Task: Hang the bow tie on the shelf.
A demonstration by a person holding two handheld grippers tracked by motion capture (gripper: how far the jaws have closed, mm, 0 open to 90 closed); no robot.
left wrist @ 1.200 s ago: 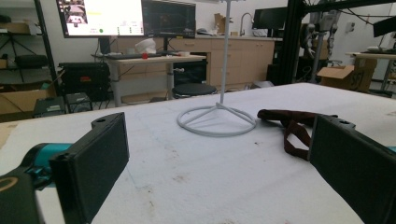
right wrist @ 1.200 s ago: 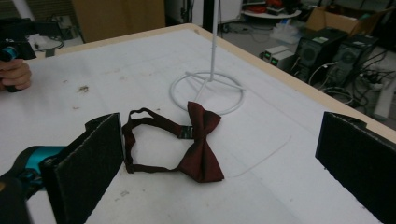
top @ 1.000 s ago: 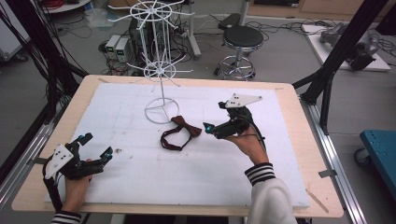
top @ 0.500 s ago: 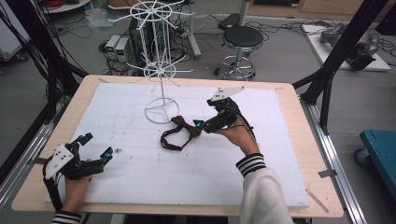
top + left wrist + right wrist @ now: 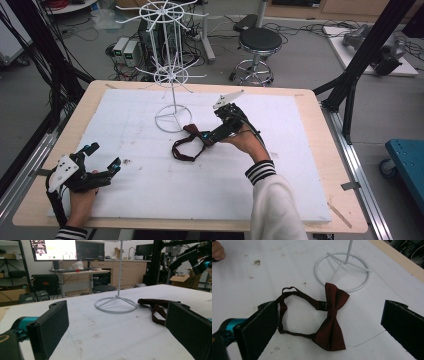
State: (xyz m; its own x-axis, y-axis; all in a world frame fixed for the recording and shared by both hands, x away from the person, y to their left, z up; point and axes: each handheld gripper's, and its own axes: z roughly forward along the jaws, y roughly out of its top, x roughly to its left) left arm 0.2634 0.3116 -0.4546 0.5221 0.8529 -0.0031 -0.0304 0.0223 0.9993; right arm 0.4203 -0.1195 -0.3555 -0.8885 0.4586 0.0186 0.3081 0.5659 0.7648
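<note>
A dark red bow tie [image 5: 333, 317] with a looped strap lies flat on the white foam board [image 5: 150, 195], just in front of the white wire rack's ring base [image 5: 342, 272]. My right gripper [image 5: 206, 139] hovers right over the bow tie [image 5: 187, 142], jaws wide open on either side of it, touching nothing. My left gripper [image 5: 102, 157] rests open at the board's near left corner, held by a hand. From there the bow tie [image 5: 156, 308] and rack base [image 5: 116, 305] lie ahead at a distance.
The tall white wire rack [image 5: 170, 75] stands at the board's back centre, its spokes reaching out overhead. The wooden table edge [image 5: 30, 195] frames the board. A black stool [image 5: 257, 40], cables and black frame posts stand beyond the table.
My right gripper has moved left and down toward the bow tie and now hangs over it. The left gripper has stayed put.
</note>
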